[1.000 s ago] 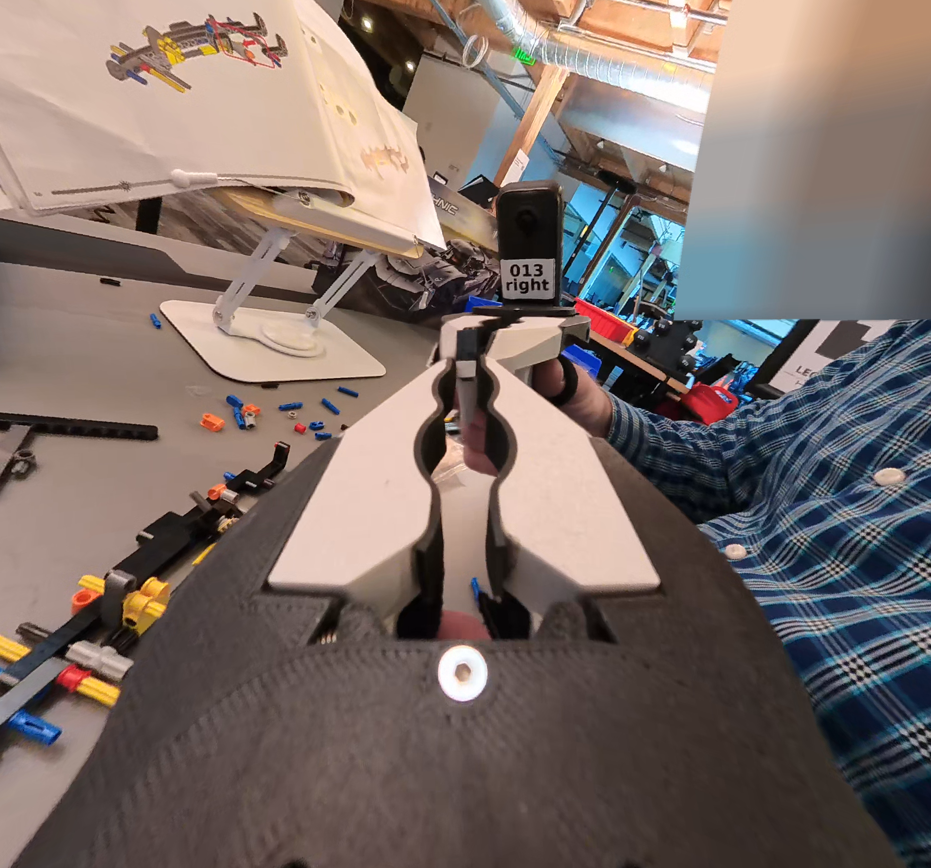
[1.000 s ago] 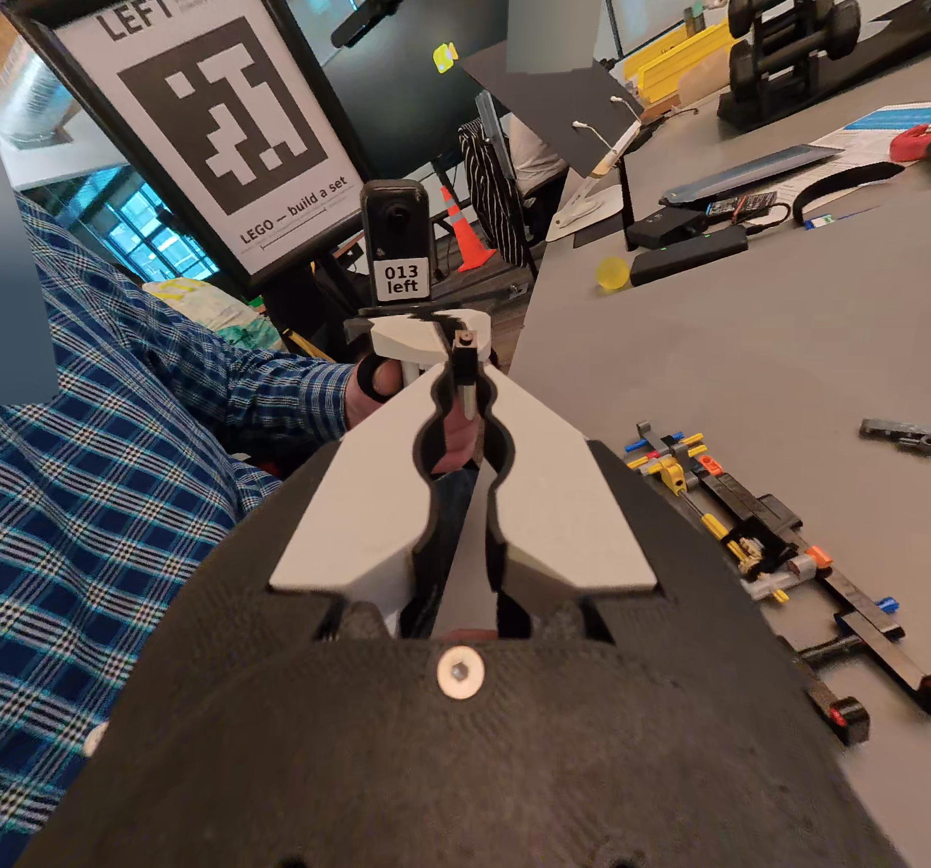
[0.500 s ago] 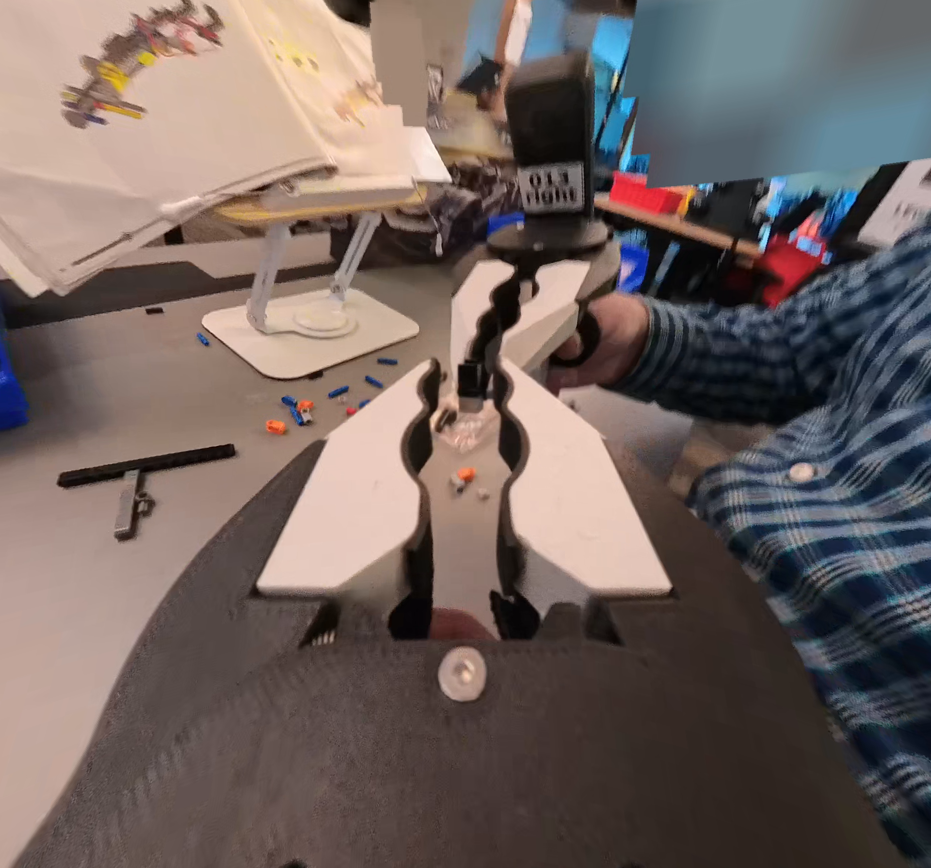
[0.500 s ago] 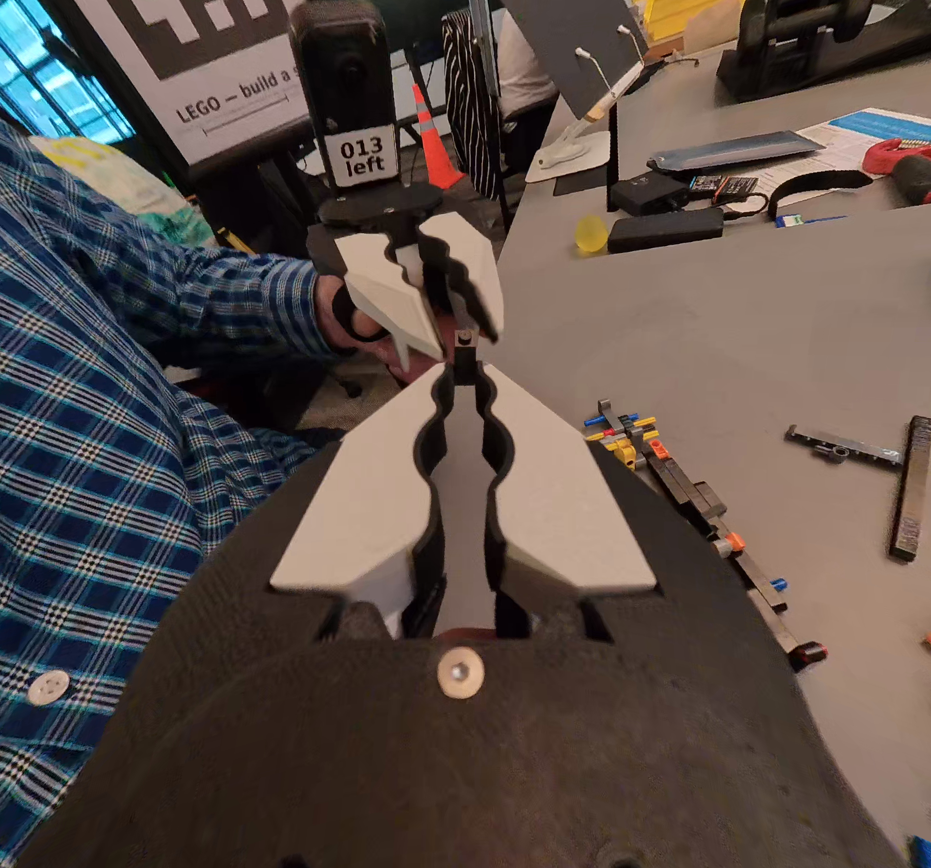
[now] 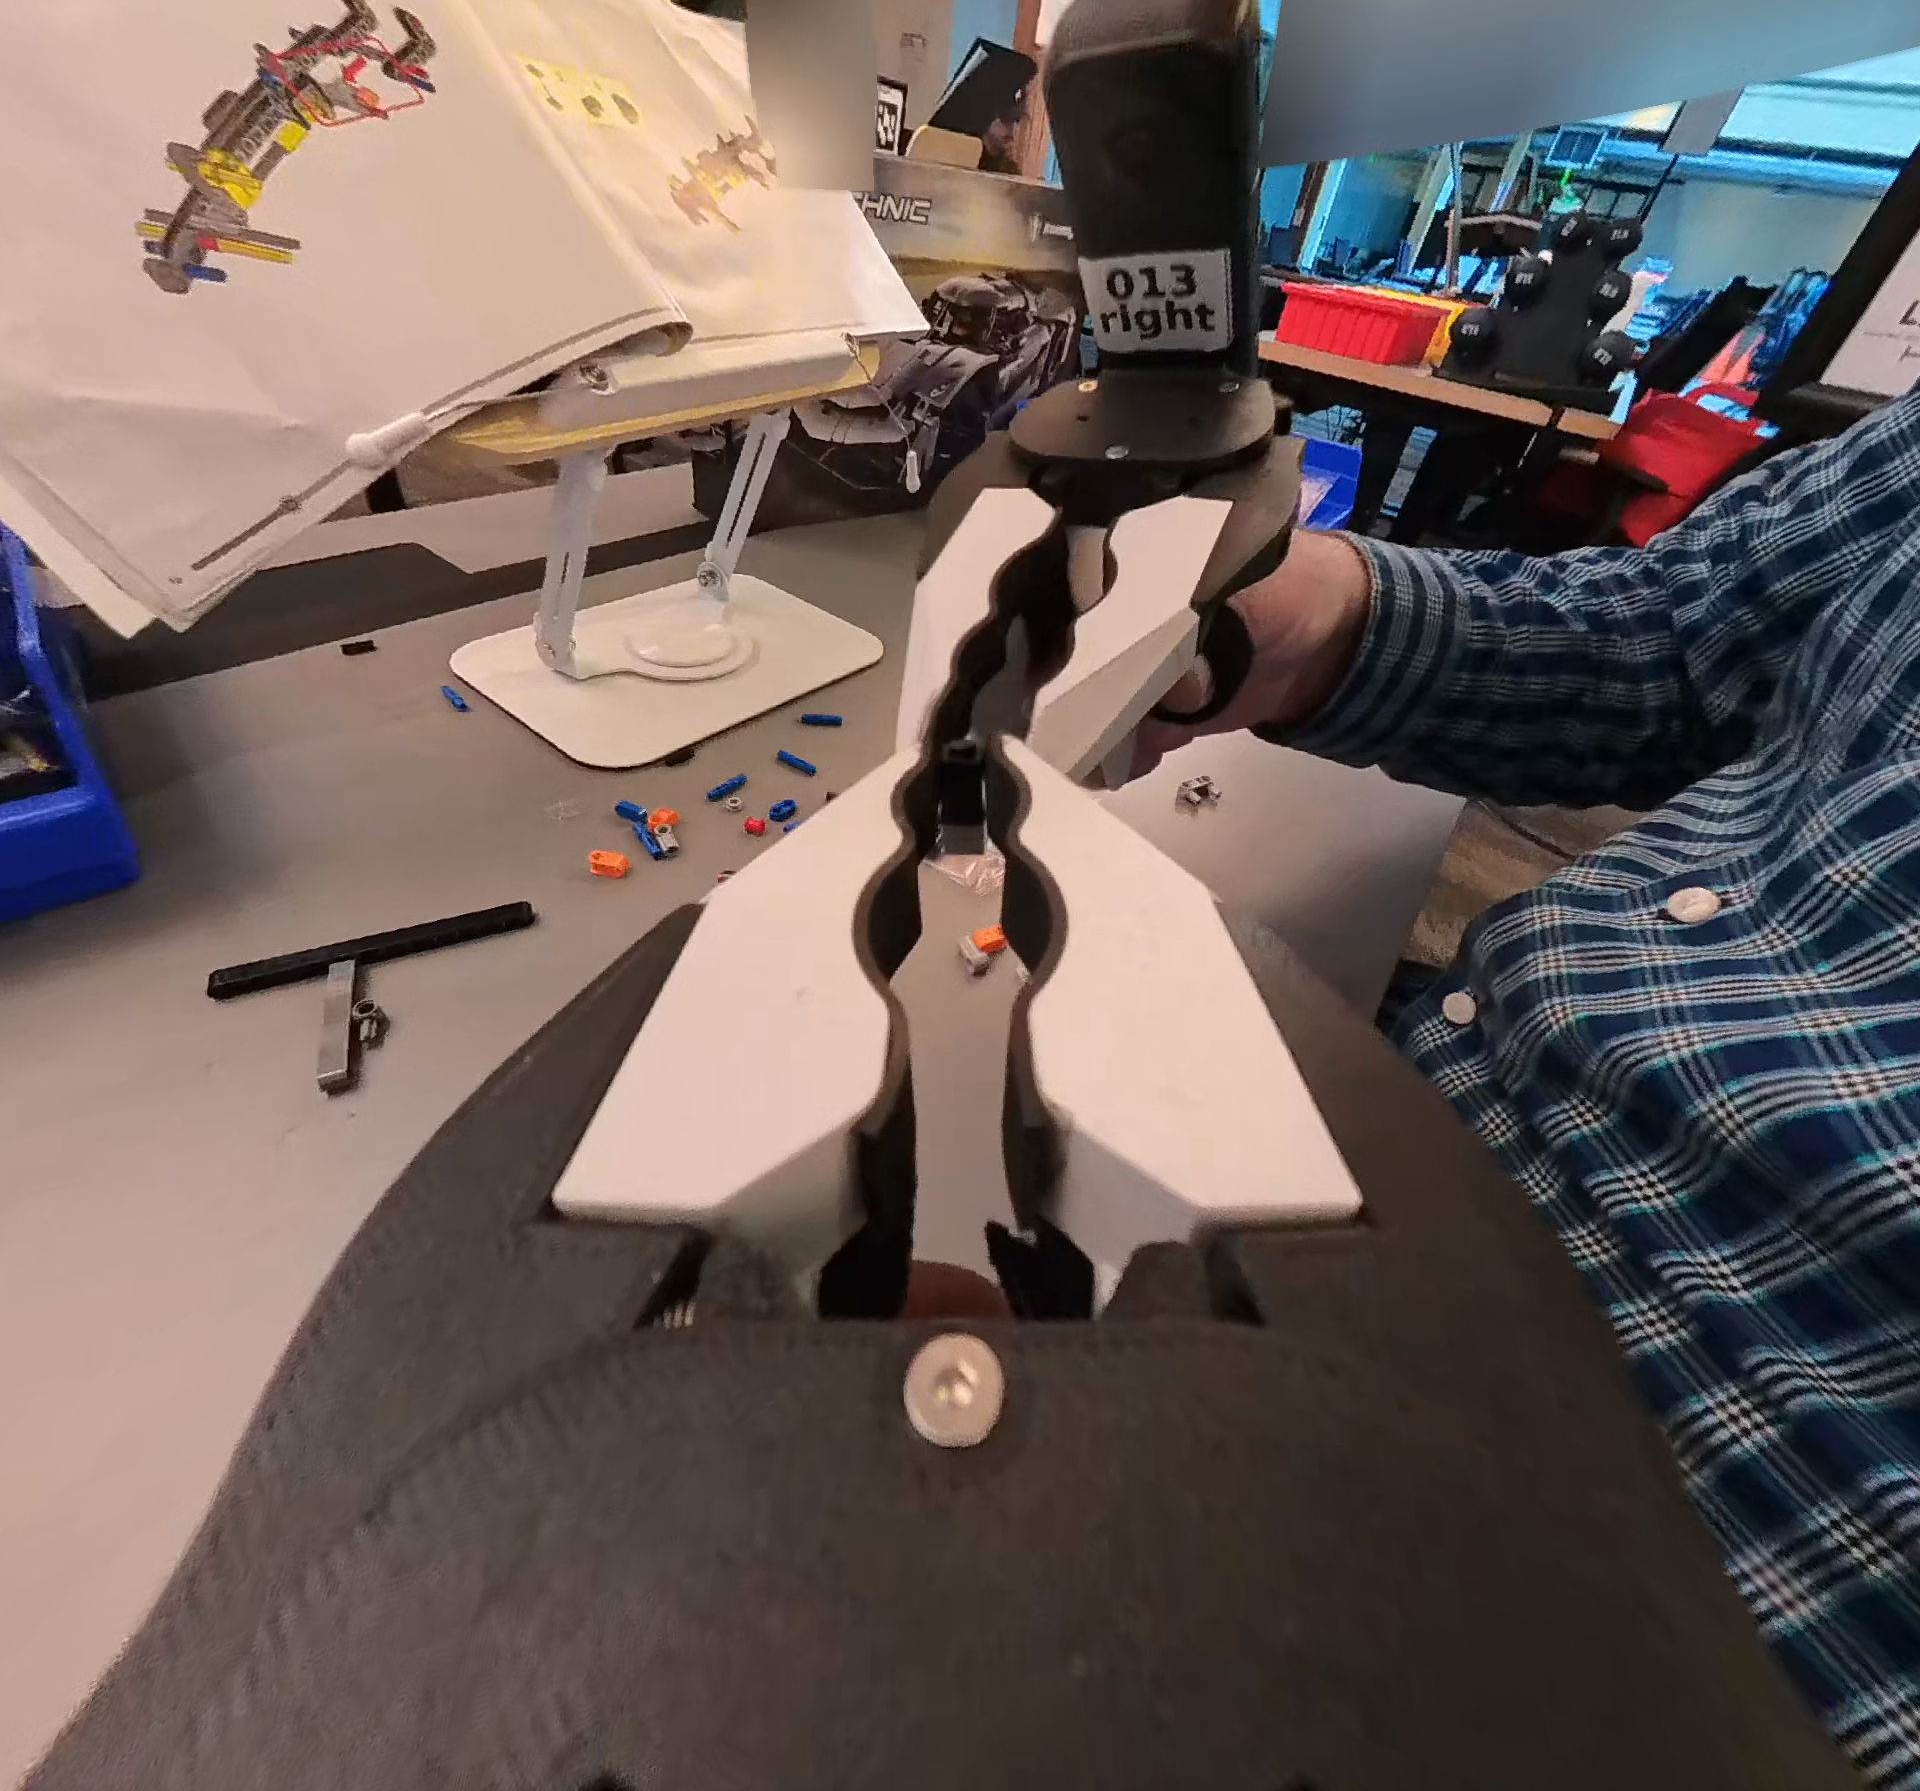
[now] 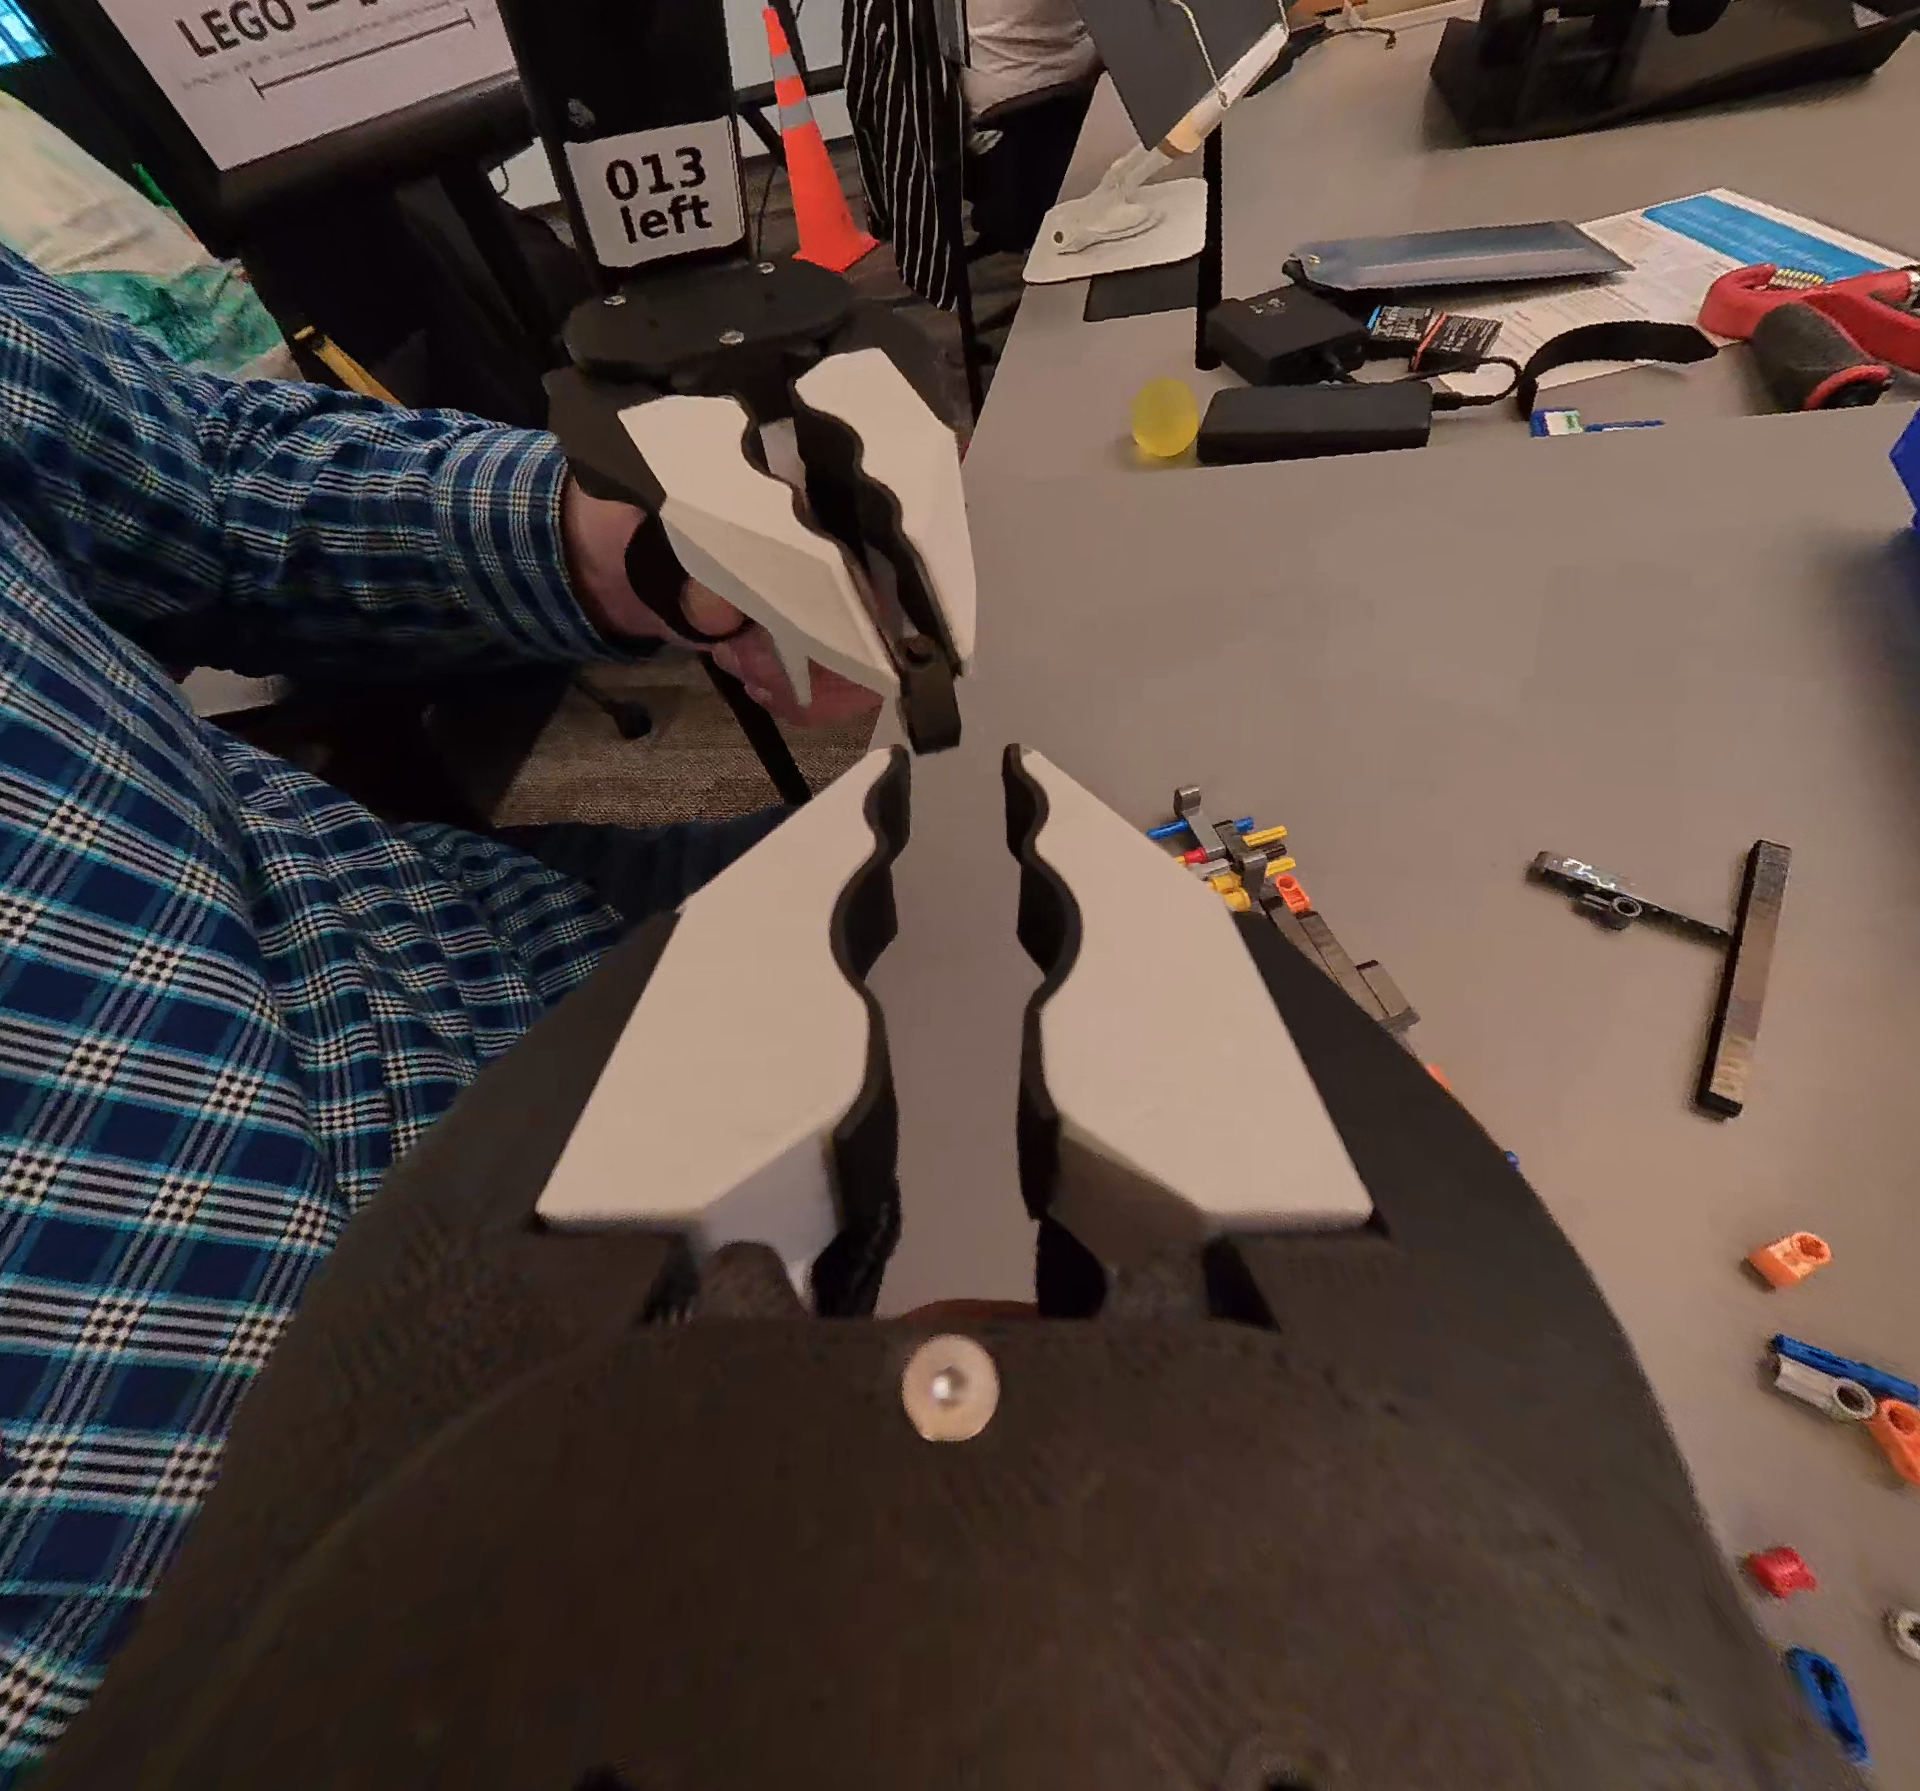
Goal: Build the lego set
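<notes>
A flat grey table (image 6: 1455,598) fills the near ground, and a second grey table (image 6: 1351,131) butts against it behind. An orange traffic cone (image 6: 816,152) stands on the carpeted floor (image 6: 644,775). Farther off, a wooden bench (image 5: 1382,380) carries a red plastic bin (image 5: 1351,318), under cool bluish light.

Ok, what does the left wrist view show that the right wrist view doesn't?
Only the left wrist view: the open instruction booklet on its white stand. Only the right wrist view: the partly built assembly, an orange cone, a yellow ball. Both: the grey table, the long black beam, and the left tongs shut on a small black piece, while the right tongs are open.
</notes>
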### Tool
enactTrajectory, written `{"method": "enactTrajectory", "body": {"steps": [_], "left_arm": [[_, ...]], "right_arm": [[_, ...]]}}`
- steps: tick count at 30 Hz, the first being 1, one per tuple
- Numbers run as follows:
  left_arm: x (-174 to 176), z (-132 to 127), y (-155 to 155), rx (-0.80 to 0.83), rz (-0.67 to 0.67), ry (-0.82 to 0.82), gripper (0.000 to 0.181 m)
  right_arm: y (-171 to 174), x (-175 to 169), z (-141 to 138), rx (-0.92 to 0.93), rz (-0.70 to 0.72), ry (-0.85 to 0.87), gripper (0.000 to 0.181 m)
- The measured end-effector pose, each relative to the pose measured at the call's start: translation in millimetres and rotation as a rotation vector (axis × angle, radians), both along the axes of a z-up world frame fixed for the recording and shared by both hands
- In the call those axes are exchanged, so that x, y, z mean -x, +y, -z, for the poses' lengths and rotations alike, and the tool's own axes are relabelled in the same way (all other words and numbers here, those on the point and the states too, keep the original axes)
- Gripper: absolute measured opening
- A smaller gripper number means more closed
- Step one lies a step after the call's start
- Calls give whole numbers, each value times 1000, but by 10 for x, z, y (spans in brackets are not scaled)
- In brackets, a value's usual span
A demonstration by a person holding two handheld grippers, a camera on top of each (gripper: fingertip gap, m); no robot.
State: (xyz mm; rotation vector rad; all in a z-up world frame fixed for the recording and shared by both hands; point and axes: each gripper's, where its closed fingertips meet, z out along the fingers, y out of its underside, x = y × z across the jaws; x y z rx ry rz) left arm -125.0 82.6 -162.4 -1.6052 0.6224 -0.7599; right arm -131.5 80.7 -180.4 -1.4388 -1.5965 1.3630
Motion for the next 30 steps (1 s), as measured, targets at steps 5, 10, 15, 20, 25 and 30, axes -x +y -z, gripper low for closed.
{"method": "enactTrajectory", "body": {"steps": [5,10,15,20,25,30], "left_arm": [[196,71,-12,14,-42,-8,6],[467,375,-28,59,-78,98,6],[640,684,-33,98,-79,196,6],[754,917,-2,118,-69,264,6],[904,1153,68,177,-77,280,6],[971,1291,144,191,-75,312,6]], "right_arm": [[55,2,112,-13,24,-36,19],[146,-14,338,-72,49,-116,25],[245,32,594,-161,62,-201,35],[303,171,768,-212,47,-259,37],[341,381,838,-226,23,-292,45],[446,581,981,-276,-7,-350,53]]}}
